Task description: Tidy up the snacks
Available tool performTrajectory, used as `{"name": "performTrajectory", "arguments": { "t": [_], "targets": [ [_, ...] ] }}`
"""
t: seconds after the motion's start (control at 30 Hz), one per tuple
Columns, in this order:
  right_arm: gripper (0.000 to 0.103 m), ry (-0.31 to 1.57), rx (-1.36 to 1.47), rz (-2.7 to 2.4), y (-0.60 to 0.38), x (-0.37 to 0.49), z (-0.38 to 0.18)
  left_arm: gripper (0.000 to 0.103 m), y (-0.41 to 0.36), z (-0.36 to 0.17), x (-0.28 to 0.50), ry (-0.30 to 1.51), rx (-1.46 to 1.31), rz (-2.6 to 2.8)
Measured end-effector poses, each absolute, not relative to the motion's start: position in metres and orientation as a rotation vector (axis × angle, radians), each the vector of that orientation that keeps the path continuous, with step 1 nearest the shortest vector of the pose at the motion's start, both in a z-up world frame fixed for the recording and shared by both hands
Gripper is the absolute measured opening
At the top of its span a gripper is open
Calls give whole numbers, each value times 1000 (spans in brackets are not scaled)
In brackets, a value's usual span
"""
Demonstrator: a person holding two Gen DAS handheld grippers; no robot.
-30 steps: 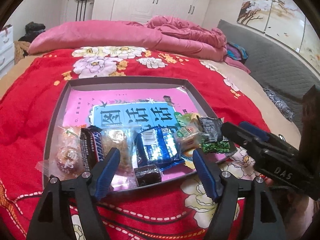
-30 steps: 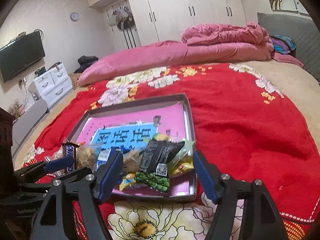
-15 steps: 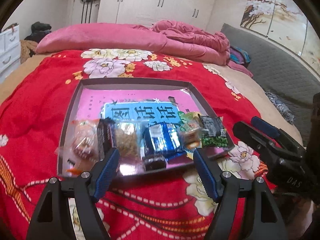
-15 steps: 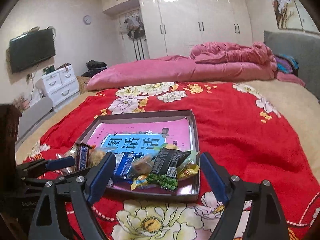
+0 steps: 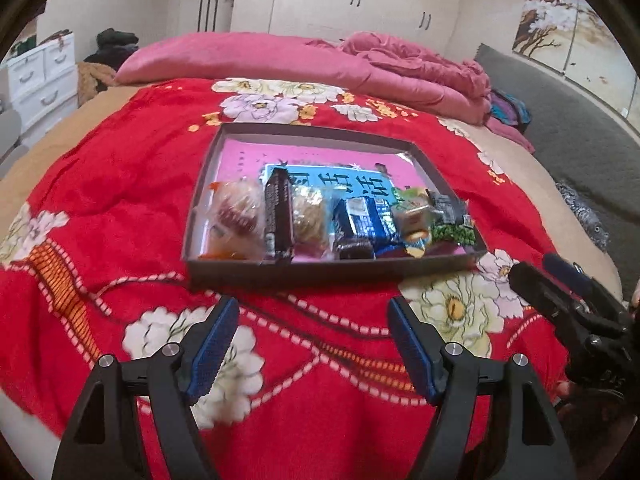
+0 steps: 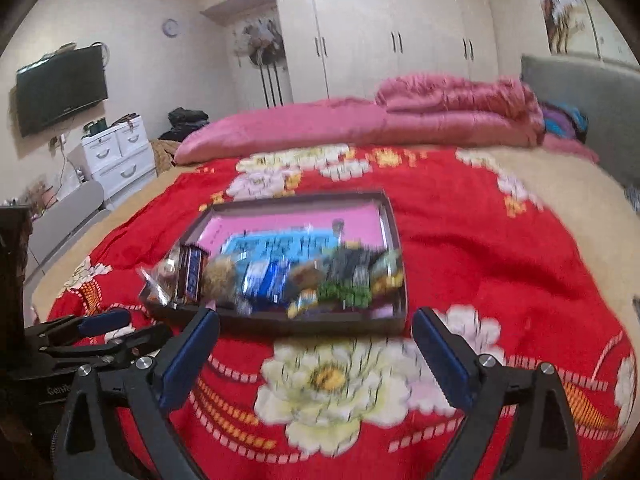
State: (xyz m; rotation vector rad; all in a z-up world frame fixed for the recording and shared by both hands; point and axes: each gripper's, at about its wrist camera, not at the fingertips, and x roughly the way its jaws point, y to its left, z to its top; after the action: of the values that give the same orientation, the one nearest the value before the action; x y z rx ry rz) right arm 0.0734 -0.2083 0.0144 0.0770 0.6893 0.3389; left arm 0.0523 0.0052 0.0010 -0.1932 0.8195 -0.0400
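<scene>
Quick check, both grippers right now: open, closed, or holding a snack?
Left gripper: open, holding nothing, over the red blanket short of the tray.
Right gripper: open, holding nothing, also short of the tray.

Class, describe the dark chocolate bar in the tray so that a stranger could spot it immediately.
Find the shallow grey tray on the red floral blanket. Snacks lie in a row along its near edge. The chocolate bar is second from the left: long, narrow, dark, pointing away from you, between two clear-wrapped pastries.

A home bedroom; bed [image 5: 280, 312] with pink quilt [image 5: 304, 60]; wardrobes [image 6: 392, 36]; wall television [image 6: 60, 88].
</scene>
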Motion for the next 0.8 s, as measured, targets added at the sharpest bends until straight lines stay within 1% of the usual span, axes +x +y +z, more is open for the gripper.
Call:
{"name": "performTrajectory", "arguments": {
  "t": [0.13,0.33,0.8],
  "targets": [
    [98,722,75,325,-214,62,10,78,3,4,39,811,-189,-37],
    [98,750,72,318,-218,41,5,78,2,-3,29,845,-205,-41],
    [98,764,74,308,-219,25,4,78,3,-5,14,851,-184,-13]
  ]
}}
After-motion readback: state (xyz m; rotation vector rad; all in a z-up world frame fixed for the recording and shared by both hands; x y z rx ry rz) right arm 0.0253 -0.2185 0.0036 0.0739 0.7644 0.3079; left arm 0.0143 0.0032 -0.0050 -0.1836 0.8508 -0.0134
